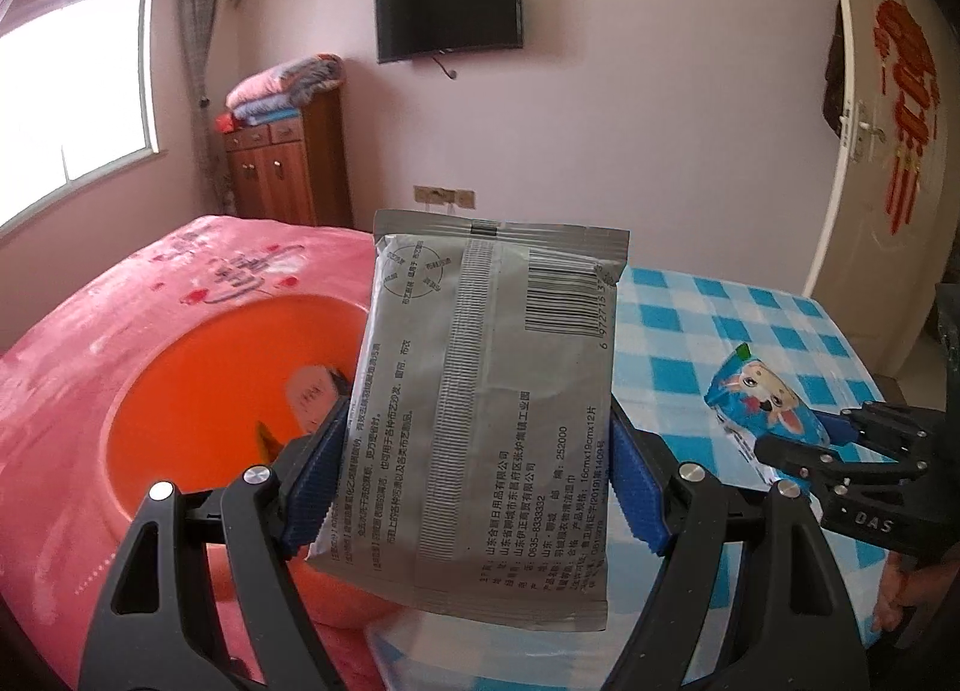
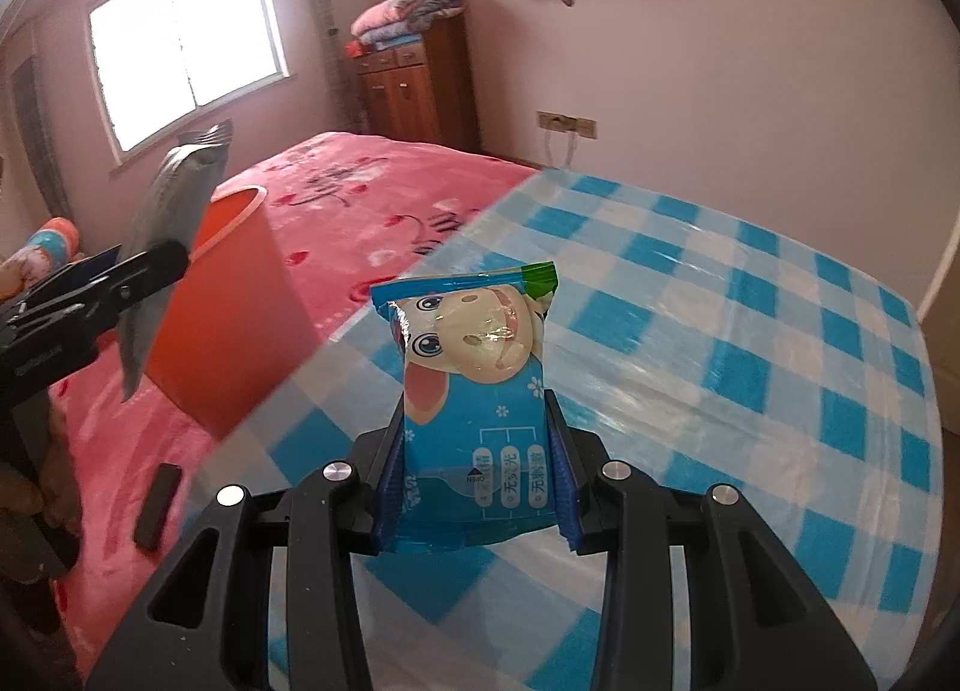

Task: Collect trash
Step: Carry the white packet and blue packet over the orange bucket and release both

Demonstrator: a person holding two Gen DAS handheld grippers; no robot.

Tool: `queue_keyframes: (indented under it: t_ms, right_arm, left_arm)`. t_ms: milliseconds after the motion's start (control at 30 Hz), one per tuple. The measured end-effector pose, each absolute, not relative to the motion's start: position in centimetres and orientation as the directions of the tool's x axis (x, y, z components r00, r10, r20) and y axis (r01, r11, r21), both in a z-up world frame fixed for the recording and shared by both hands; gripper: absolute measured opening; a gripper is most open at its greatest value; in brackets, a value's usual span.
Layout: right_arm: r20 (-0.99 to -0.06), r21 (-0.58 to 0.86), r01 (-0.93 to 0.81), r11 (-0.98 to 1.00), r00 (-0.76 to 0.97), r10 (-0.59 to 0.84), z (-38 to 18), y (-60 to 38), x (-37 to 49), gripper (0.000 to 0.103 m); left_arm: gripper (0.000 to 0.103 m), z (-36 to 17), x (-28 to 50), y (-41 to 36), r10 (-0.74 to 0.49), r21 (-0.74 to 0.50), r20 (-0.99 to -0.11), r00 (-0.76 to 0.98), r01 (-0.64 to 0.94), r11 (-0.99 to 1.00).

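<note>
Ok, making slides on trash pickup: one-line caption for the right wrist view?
Right gripper holds a blue cartoon wrapper above the checked tablecloth.

Home bedroom: bed (image 2: 384, 193), wall television (image 1: 447, 10), cabinet (image 1: 288, 175)
</note>
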State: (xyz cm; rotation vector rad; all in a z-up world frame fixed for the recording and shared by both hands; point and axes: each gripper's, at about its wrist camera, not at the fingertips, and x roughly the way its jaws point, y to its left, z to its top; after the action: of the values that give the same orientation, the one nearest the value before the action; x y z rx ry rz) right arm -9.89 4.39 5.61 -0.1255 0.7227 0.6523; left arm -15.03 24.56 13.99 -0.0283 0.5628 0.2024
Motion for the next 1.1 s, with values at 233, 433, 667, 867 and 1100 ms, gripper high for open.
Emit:
queue_keyframes:
  t_ms: [233, 433, 667, 867, 1100]
  right_arm:
    - [-0.637, 0.085, -0.676, 0.732, 0.528, 0.561, 7.6, 9.0, -10.1, 0.041]
    - [-0.623, 0.072, -0.746, 0.662, 0.485, 0.614, 9.4, 13.7, -10.2, 0.041]
    - [-0.614, 0.057, -0.817, 0.574, 0.425, 0.665, 10.9, 19.1, -10.6, 0.041]
    - [-0.63, 0.045, -0.851, 0.523, 0.383, 0.676, 10.8, 22.9, -10.4, 0.041]
    - [-0.651, 0.025, -0.862, 0.506, 0.37, 0.662, 10.1, 25.7, -10.2, 0.041]
  left_arm:
    - [0.079, 15.3, -15.5, 27.3, 0.27, 0.064, -0.501, 0.823, -0.275, 0.959]
    - [0.079, 15.7, -16.0, 30.3, 0.339, 0.073, -0.492, 0.802, -0.35, 0.934]
    - [0.079, 15.5, -16.2, 33.9, 0.412, 0.081, -0.503, 0.76, -0.433, 0.898]
    - [0.079, 14.7, -15.5, 35.7, 0.441, 0.096, -0.53, 0.724, -0.466, 0.88]
    - [0.079, 13.7, -14.5, 36.7, 0.451, 0.104, -0.553, 0.7, -0.479, 0.871]
